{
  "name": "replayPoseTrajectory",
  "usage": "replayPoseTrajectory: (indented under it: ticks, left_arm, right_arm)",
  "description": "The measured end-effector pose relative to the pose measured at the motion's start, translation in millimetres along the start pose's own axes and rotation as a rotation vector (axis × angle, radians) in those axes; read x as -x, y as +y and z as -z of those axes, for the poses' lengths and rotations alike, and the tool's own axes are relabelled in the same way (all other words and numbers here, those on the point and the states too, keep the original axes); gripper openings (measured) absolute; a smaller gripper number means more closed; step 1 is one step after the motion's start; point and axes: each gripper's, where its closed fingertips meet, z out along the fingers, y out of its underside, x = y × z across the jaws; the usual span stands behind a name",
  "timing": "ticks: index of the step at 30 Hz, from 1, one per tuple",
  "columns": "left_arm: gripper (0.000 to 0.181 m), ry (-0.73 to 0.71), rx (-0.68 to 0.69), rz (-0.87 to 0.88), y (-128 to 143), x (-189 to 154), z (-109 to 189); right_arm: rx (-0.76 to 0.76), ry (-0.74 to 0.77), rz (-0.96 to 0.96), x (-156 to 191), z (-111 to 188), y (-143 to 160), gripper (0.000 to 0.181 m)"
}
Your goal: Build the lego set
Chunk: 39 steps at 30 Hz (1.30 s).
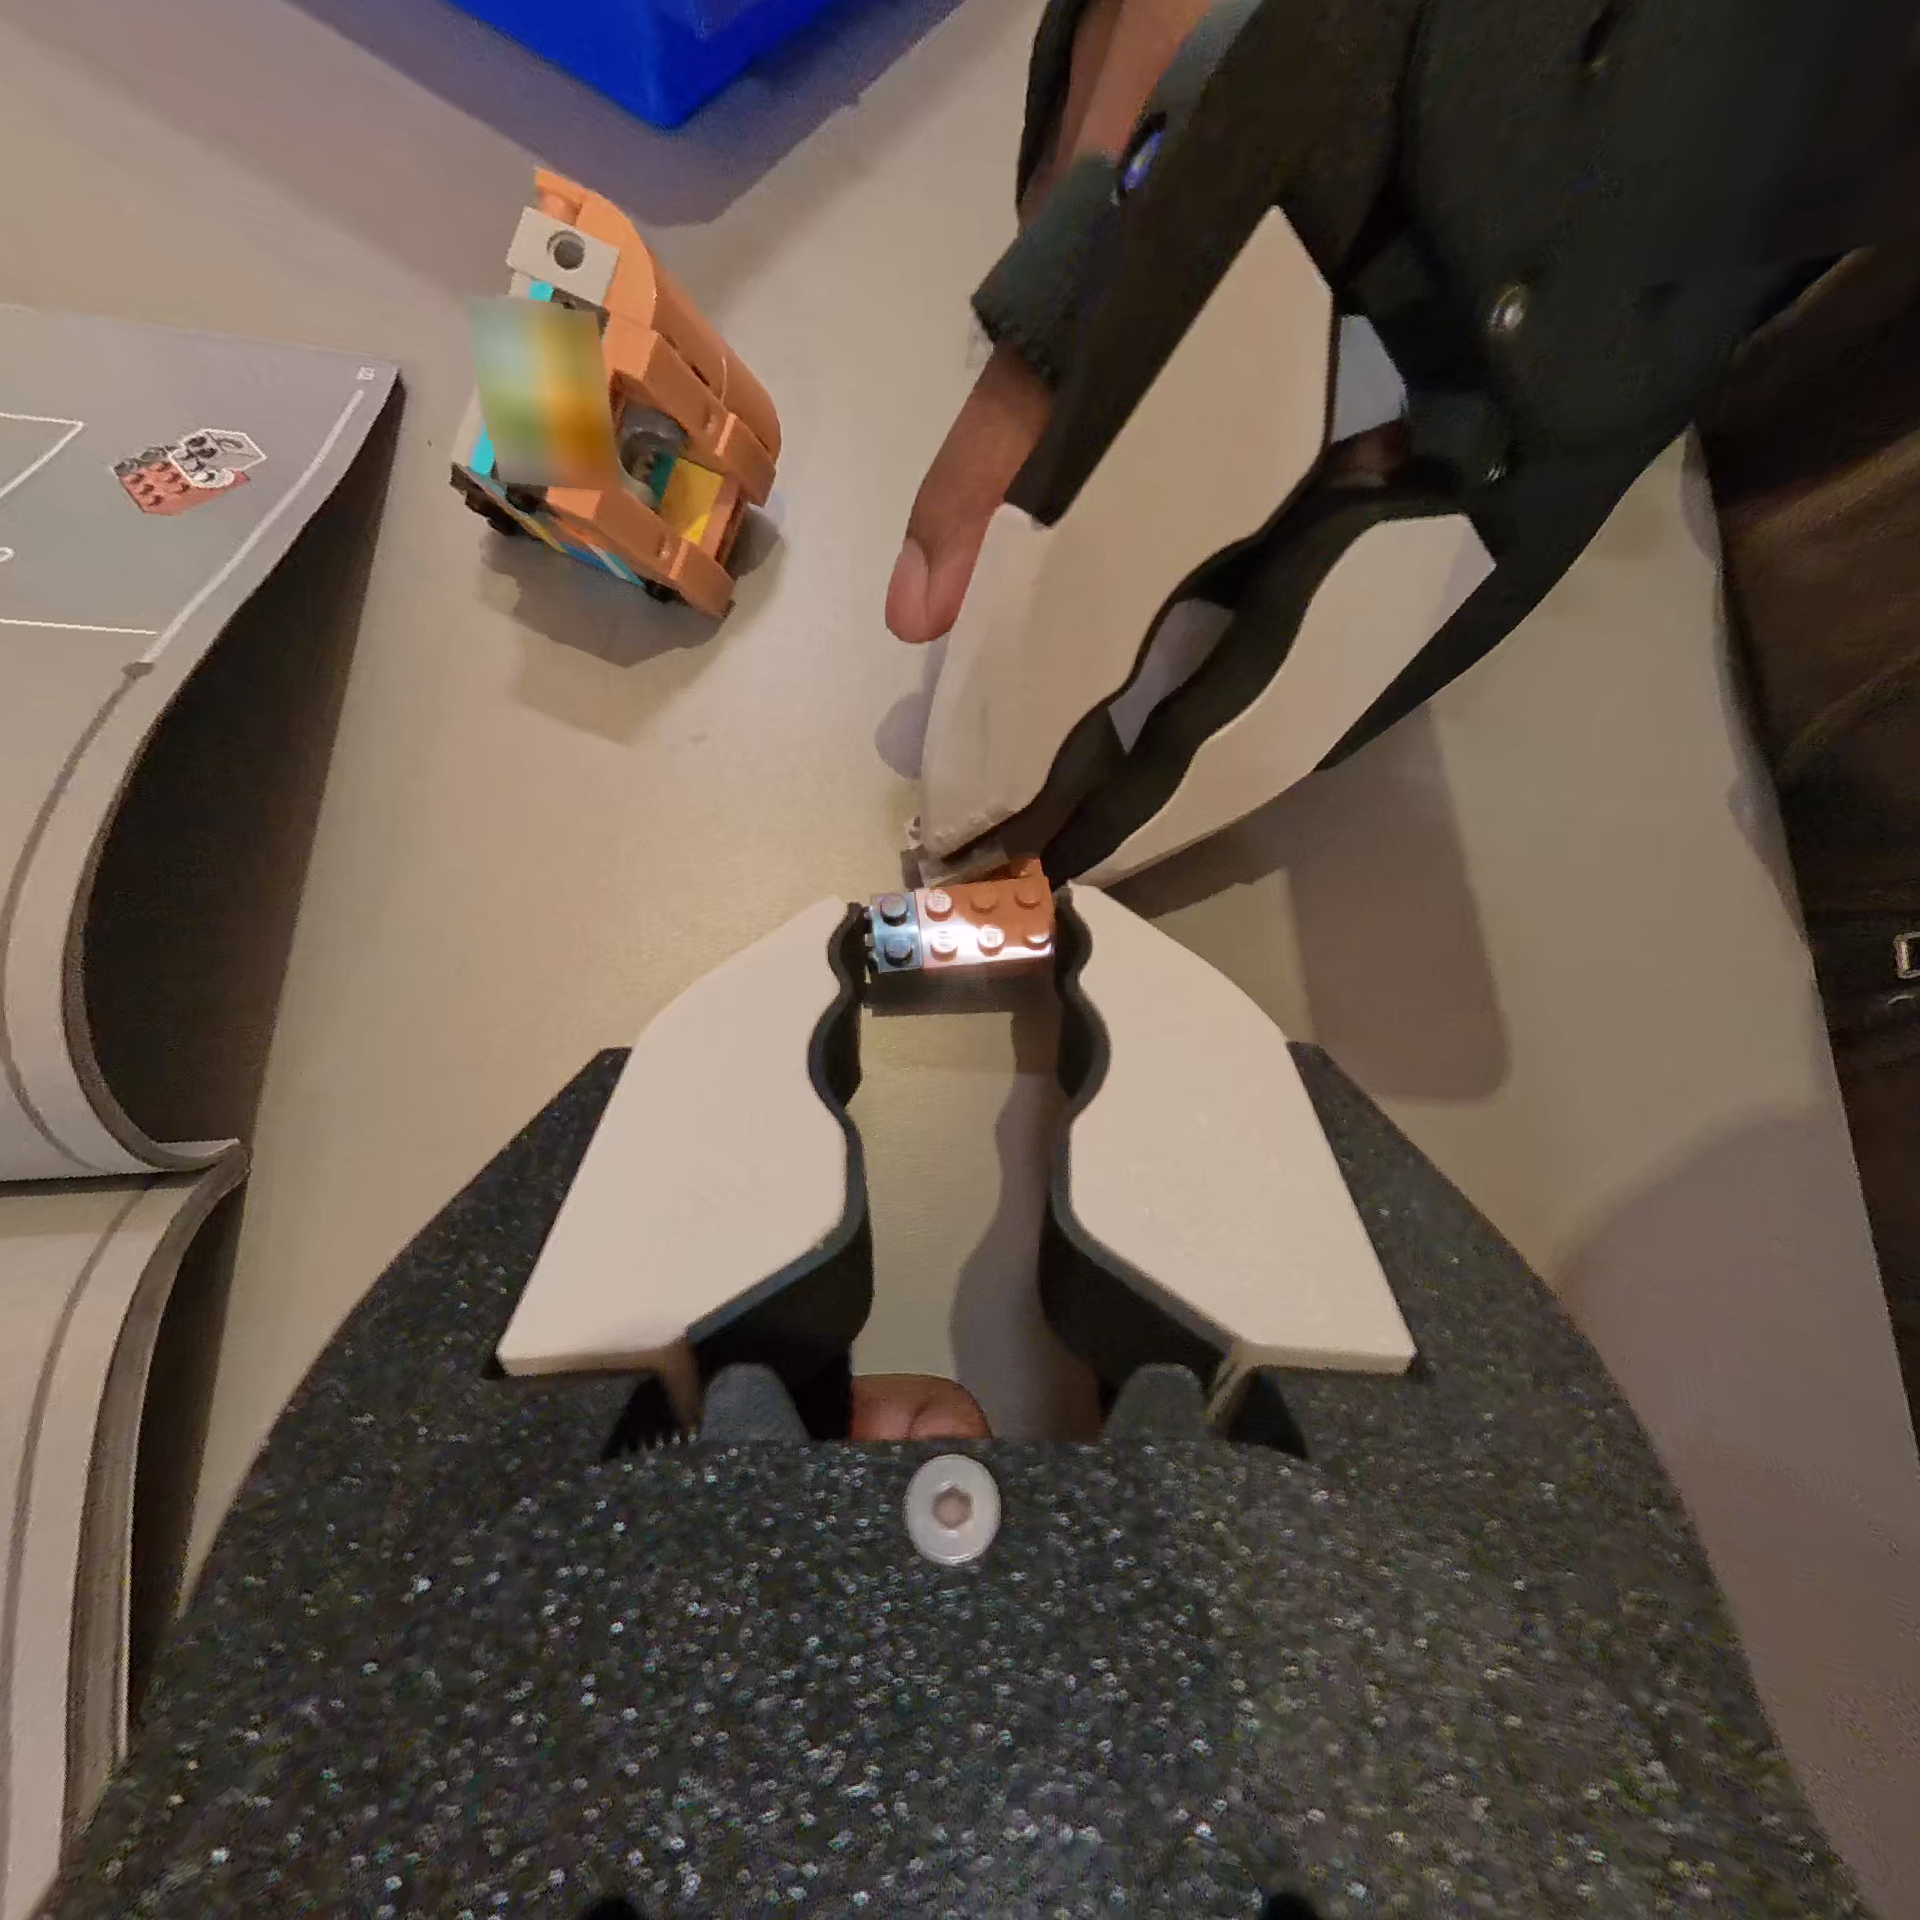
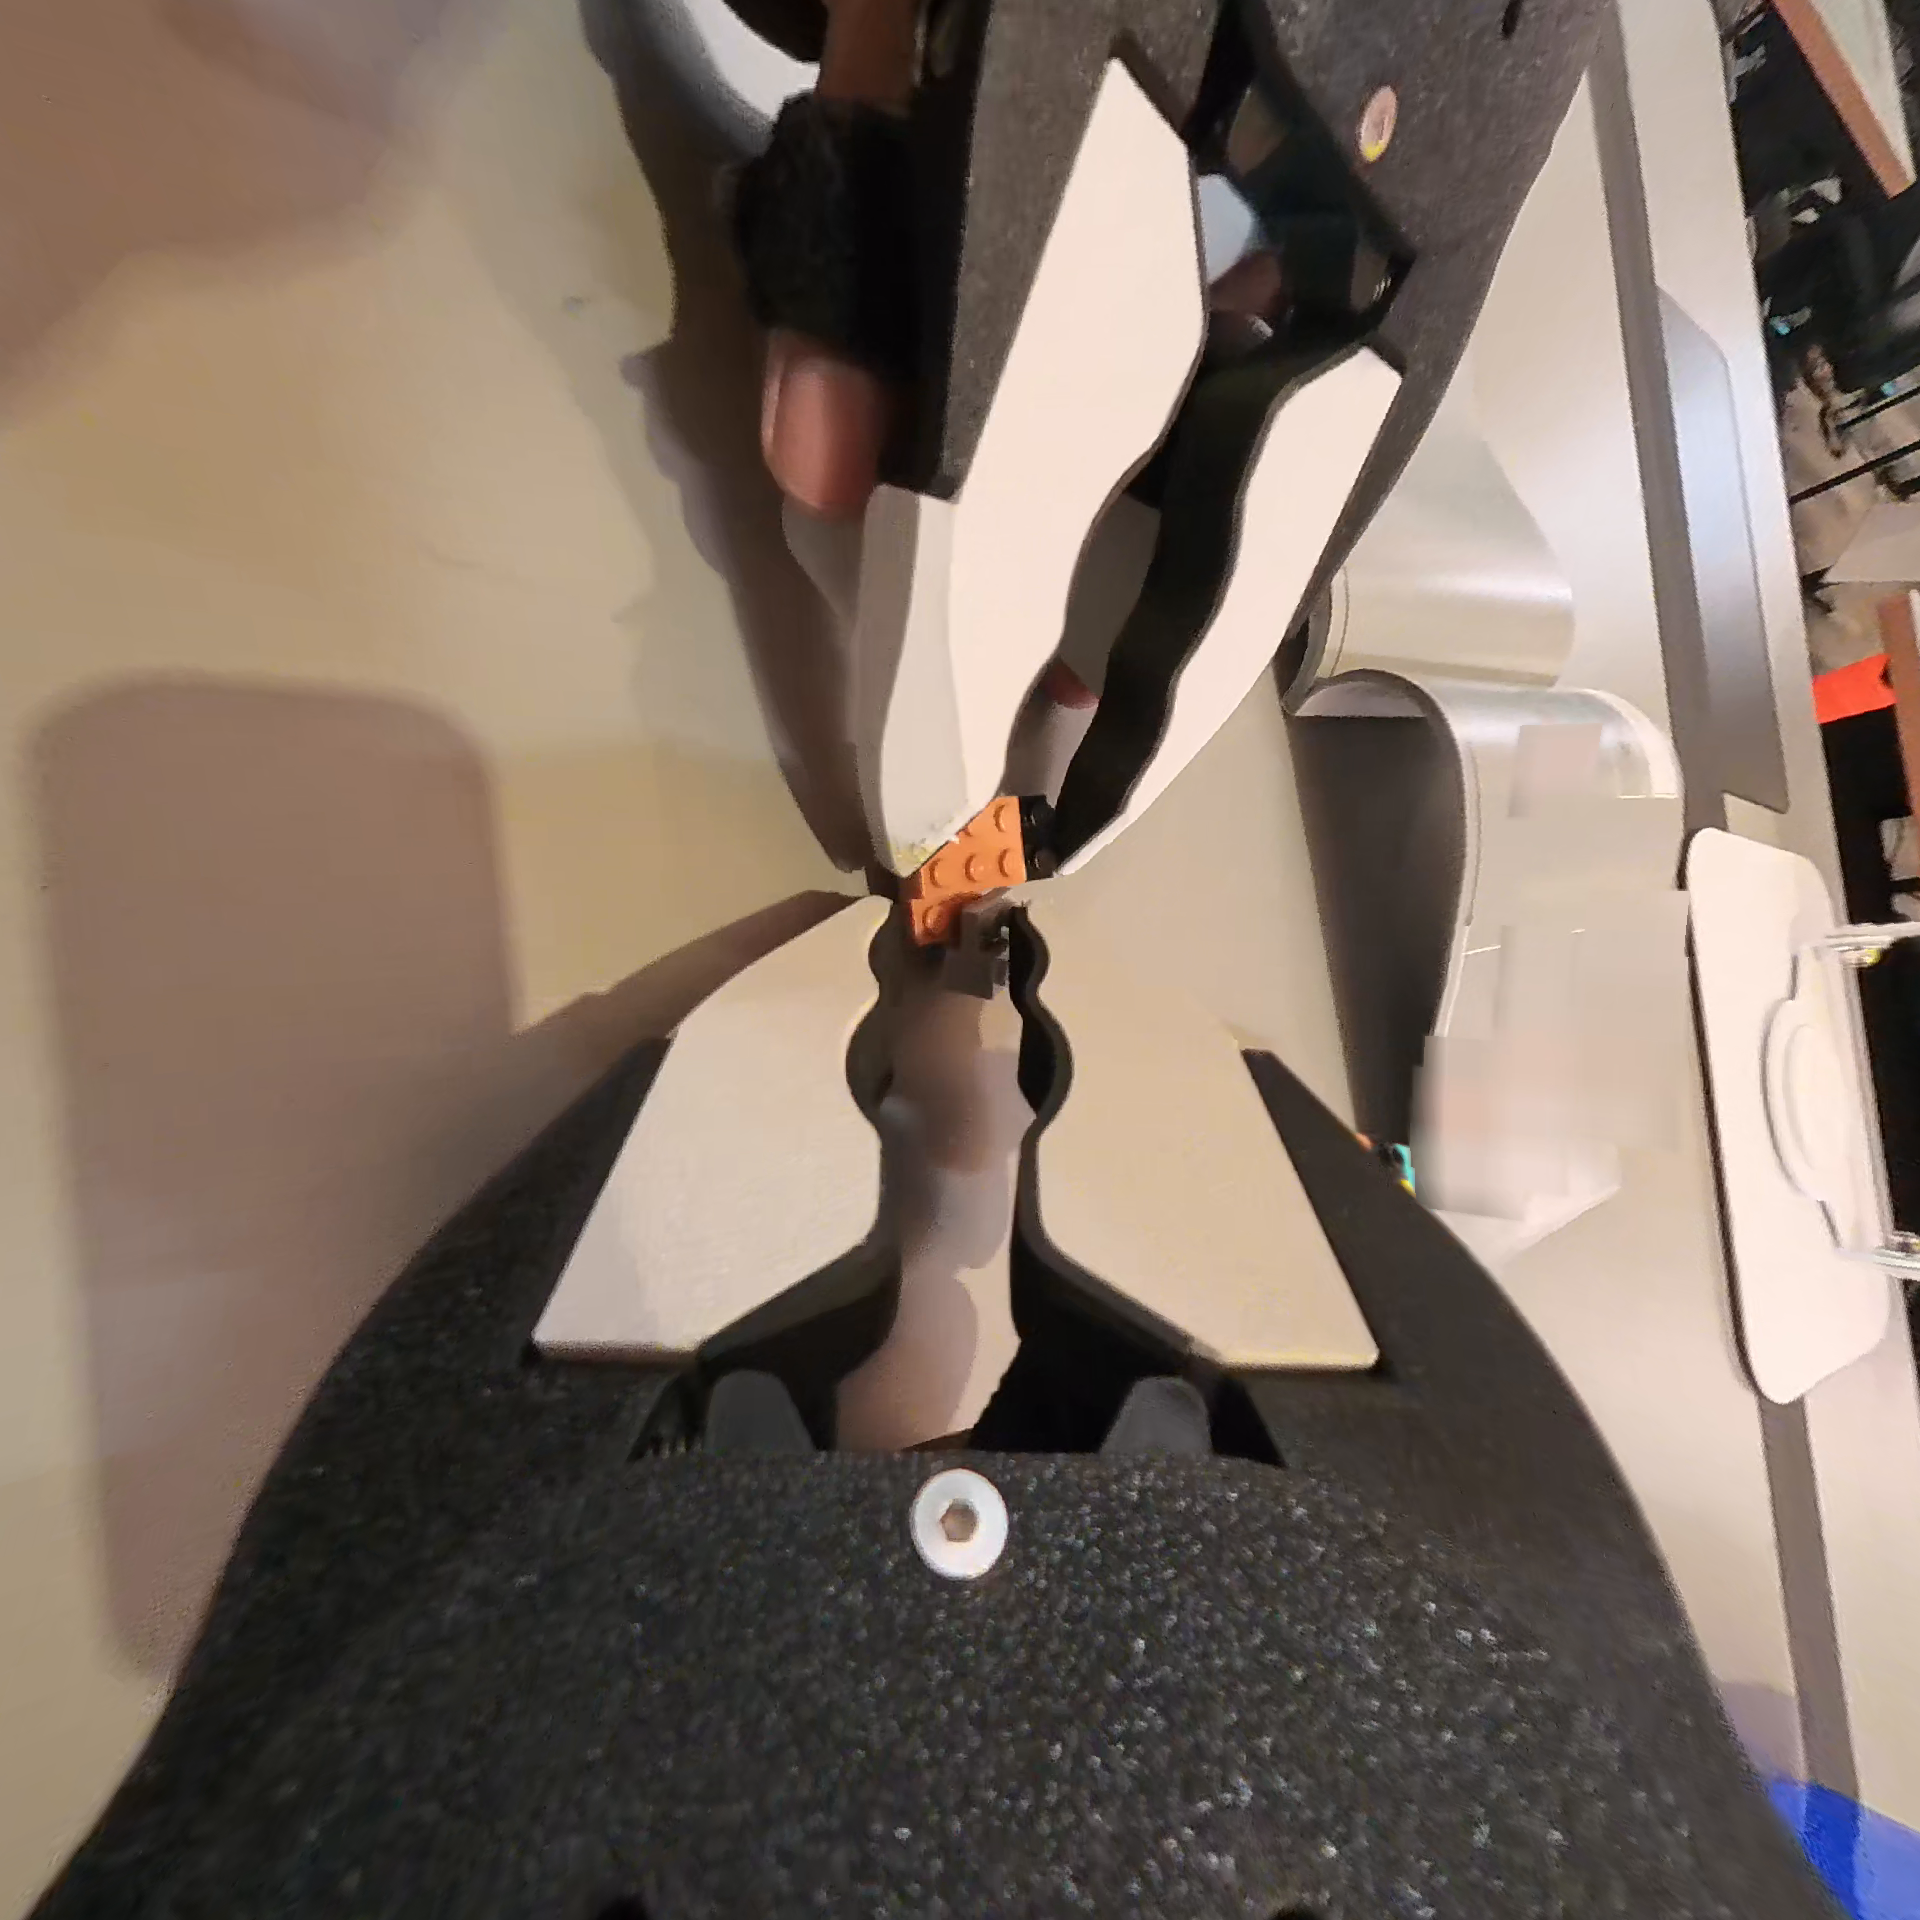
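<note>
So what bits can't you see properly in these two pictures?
- Left wrist view: a blur patch covers the middle of the half-built orange model.
- Left wrist view: the top edge cuts off most of the blue bin.
- Right wrist view: the small grey piece in the right gripper is partly hidden by its fingertips and the orange plate, so its shape is unclear.

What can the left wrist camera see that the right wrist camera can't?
Only the left wrist view shows the half-built orange brick car and the open grey instruction booklet's printed page. Only the right wrist view shows the white plastic tray at the table's edge. Both show the small orange studded plate with dark end bricks held by the left gripper, and the right gripper bringing a small grey brick.
</note>
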Motion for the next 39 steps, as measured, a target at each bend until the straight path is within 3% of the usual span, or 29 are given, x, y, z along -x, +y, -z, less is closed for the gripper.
replayPoseTrajectory:
  ticks: [23, 39]
  left_arm:
    - [0.035, 0.067, -0.091, 0.179, -8.5, 5.5, 8.6]
    - [0.039, 0.079, -0.14, 0.21, -13.2, 8.8, 16.4]
  right_arm:
    - [-0.015, 0.12, 0.078, -12.9, 5.0, -6.8, 0.015]
    - [-0.032, 0.175, 0.091, -22.2, 9.2, -7.4, 0.011]
